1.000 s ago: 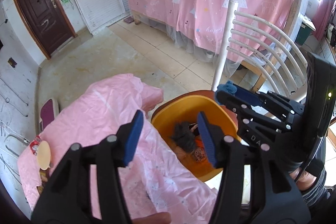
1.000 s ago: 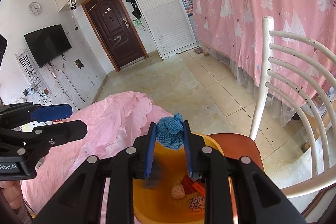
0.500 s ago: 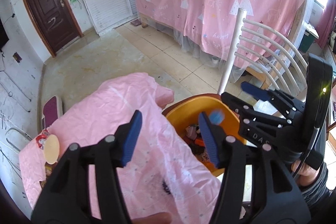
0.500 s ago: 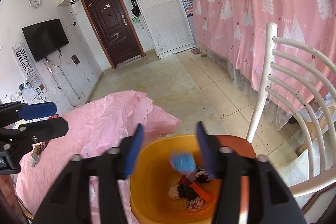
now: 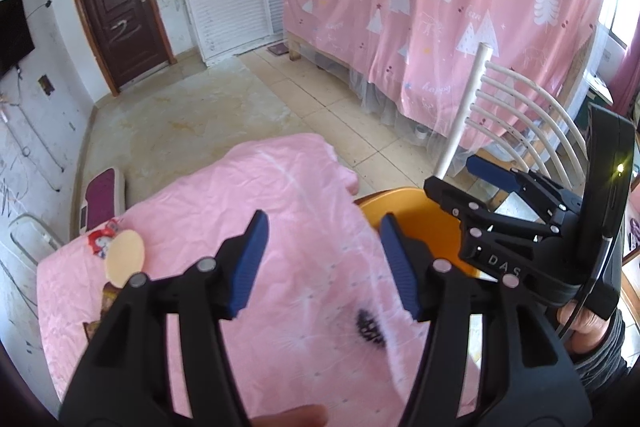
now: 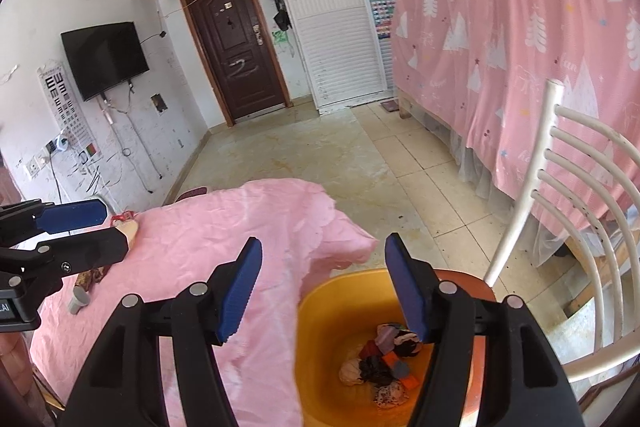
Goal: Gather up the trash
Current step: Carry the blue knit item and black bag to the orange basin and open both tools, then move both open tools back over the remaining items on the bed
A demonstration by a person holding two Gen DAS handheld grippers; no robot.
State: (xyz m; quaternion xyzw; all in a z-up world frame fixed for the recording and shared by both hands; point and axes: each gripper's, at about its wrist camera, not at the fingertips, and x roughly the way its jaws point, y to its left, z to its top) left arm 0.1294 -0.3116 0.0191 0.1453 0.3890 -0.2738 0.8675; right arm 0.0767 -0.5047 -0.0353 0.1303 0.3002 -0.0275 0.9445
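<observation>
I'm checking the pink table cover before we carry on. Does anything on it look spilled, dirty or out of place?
Yes. A dark smudge marks the pink cover near its front, blurred here, so stain or scrap is unclear. A few wrappers lie at the left edge.

Both wrist views look steeply down, close over pink cloth point(image 5: 280, 211); both share orange tub point(image 6: 340, 311)
</observation>
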